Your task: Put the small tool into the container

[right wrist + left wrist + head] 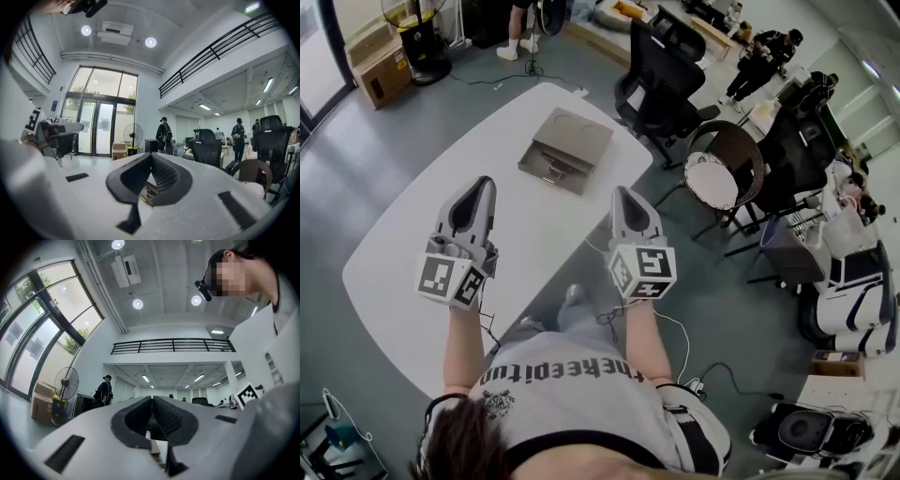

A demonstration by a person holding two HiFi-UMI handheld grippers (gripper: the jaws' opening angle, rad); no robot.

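A flat grey-brown container (567, 145) lies on the white table (412, 244), toward its far end. A small metal tool (552, 172) rests at the container's near edge. My left gripper (479, 187) is held over the table, short of the container and to its left, jaws shut with nothing between them. My right gripper (622, 194) hovers near the table's right edge, also shut and empty. In the left gripper view the left gripper (151, 398) has its tips closed. The right gripper (151, 154) shows the same in the right gripper view, with a piece of the container (147, 191) below its pads.
Black office chairs (661, 80) and a round brown chair (722, 169) stand past the table's right side. Cardboard boxes (380, 61) and a fan (422, 42) sit at the far left. Cables (675, 328) trail on the floor. People stand in the background.
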